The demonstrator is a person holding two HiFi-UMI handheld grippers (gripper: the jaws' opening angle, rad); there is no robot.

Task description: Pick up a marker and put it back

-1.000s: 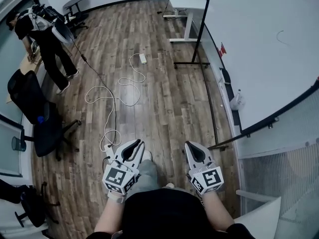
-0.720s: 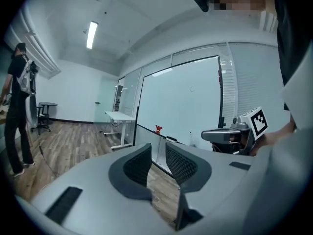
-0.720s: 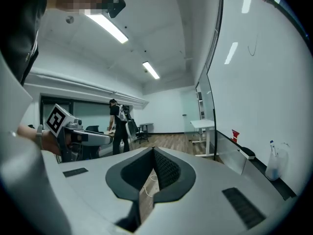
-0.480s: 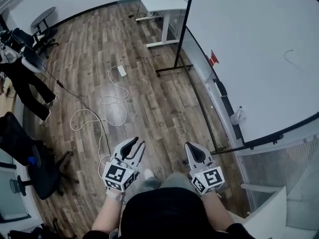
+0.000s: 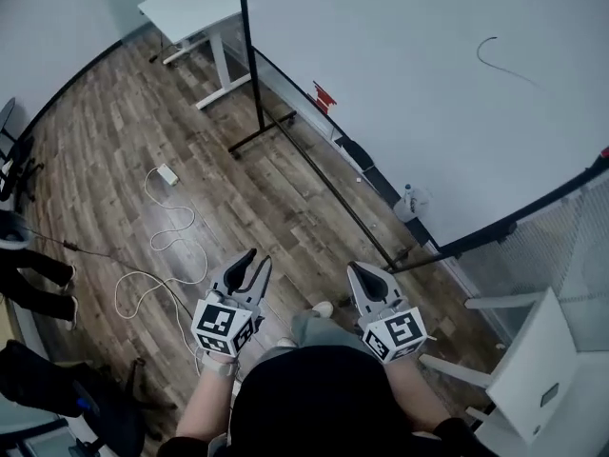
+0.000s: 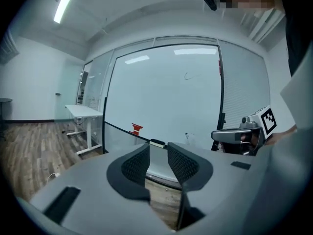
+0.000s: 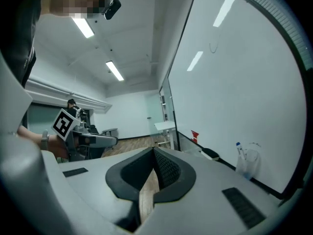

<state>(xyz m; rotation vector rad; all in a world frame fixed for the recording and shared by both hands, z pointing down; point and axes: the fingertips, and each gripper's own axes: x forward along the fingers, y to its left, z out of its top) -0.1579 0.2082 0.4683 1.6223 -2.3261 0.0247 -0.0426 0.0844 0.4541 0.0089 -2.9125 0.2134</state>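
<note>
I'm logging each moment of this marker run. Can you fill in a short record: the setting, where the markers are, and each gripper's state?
setting: whiteboard on a stand, wood floor
marker: stands in a clear cup at the board's lower edge
eraser: along the same edge, left of the cup in the head view
left gripper: jaws apart, have just been opening, nothing between them
right gripper: jaws together, empty
stage: no marker picked up yet
</note>
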